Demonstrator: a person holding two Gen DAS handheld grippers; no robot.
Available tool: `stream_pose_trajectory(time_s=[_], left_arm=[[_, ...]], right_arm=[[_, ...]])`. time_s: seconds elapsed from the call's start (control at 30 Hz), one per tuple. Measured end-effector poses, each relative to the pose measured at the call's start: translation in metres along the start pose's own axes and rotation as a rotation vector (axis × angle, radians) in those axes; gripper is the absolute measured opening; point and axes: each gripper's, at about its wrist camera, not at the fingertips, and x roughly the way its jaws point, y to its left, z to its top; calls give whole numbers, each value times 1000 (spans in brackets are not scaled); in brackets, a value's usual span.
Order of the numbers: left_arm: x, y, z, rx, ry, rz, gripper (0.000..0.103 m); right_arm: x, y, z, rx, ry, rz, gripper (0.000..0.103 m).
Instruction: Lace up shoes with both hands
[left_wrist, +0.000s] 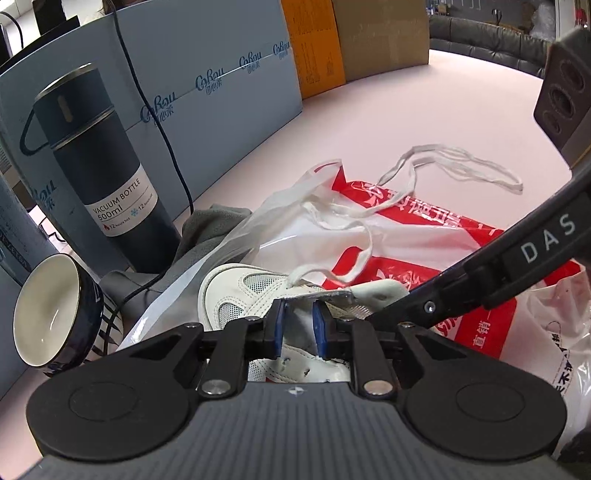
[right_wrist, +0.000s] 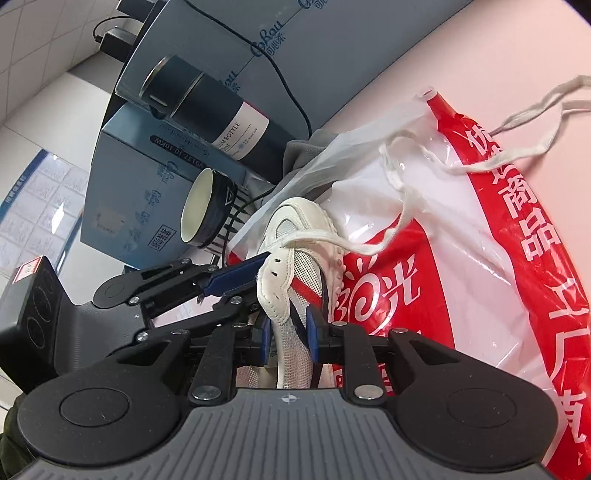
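Note:
A white mesh sneaker (left_wrist: 236, 291) (right_wrist: 295, 221) lies on a red-and-white plastic bag (left_wrist: 424, 229) (right_wrist: 498, 295). A white lace (left_wrist: 454, 162) (right_wrist: 517, 155) runs through its front eyelets and trails loosely over the bag onto the pink table. In its own view my right gripper (right_wrist: 288, 321) is shut on the shoe's side, with the mesh and red stripe pinched between the blue pads. My left gripper (left_wrist: 299, 304) (right_wrist: 258, 273) stands slightly open at the eyelet flap, its pads not pressing on anything. The right tool's black housing (left_wrist: 535, 236) reaches in from the right.
A dark vacuum bottle (left_wrist: 107, 177) and a tipped cup (left_wrist: 48, 314) stand to the left of the shoe, with grey cloth (left_wrist: 210, 229) and a black cable (left_wrist: 147, 92) between them. Blue boxes (left_wrist: 221, 92) wall off the back. The pink table (left_wrist: 443, 92) stretches beyond the bag.

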Motion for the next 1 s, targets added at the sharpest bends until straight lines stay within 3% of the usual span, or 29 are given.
stream_pose_trajectory(time_s=[0.13, 0.2, 0.27, 0.63, 0.77, 0.83, 1.0], left_arm=[[5, -4, -1, -23, 15, 29, 12], [4, -2, -1, -57, 5, 37, 2], [1, 4, -2, -105, -9, 20, 2], [-25, 8, -3, -133, -23, -79, 0], [-28, 6, -3, -117, -23, -25, 3], [-25, 5, -3, -105, -16, 2, 11], [-13, -2, 0, -87, 4, 29, 12]], right_arm=[[-1, 0, 2, -3, 1, 0, 18], [-1, -2, 1, 0, 3, 1, 18], [-1, -1, 1, -6, 6, -1, 18], [-2, 0, 3, -12, 2, -21, 18], [-2, 0, 3, -10, 1, -20, 18], [-2, 0, 3, -7, 0, -19, 18], [-2, 0, 4, -8, 1, -17, 18]])
